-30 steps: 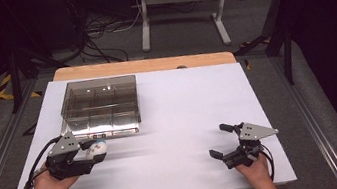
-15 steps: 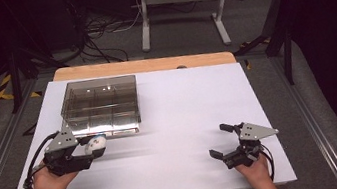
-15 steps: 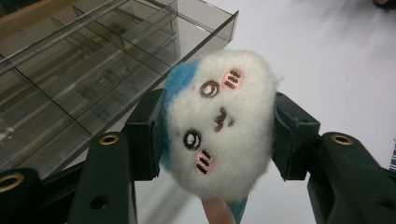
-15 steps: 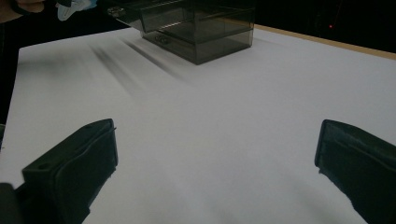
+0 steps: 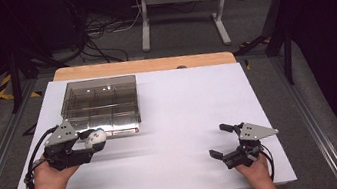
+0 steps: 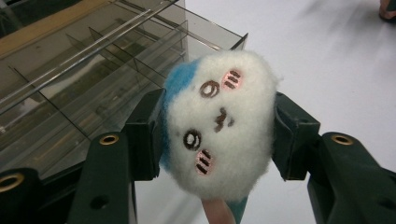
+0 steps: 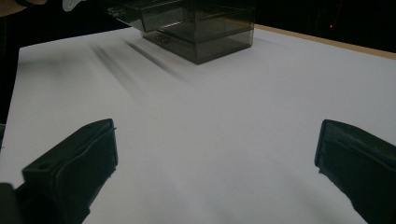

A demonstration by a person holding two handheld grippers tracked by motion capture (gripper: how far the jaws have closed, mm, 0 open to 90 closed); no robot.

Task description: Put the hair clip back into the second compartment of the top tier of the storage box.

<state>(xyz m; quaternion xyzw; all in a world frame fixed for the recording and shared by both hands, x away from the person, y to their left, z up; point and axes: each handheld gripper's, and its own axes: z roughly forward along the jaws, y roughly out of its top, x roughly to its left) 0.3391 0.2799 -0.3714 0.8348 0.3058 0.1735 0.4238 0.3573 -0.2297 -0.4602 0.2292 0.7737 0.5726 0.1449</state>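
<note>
A small white plush toy (image 6: 219, 123) with a blue patch and a stitched face sits squeezed between the two black jaws of my left gripper (image 6: 217, 130). From above, the same plush toy (image 5: 95, 137) and left gripper (image 5: 93, 140) hang just in front of the near edge of a smoky clear box (image 5: 101, 102) split into compartments. The box (image 6: 84, 88) lies close behind the toy in the left gripper view. My right gripper (image 5: 224, 141) rests near the front right of the table, jaws wide apart with only bare white surface between them (image 7: 215, 154).
The white tabletop (image 5: 183, 107) spreads between the two hands, with a wooden strip (image 5: 142, 65) along its far edge. Metal rails run down both sides of the table. Beyond it stand a desk frame (image 5: 178, 7) and cables on the dark floor.
The left hand has shifted slightly left and toward the box with the plush toy held. The right hand has stayed put.
</note>
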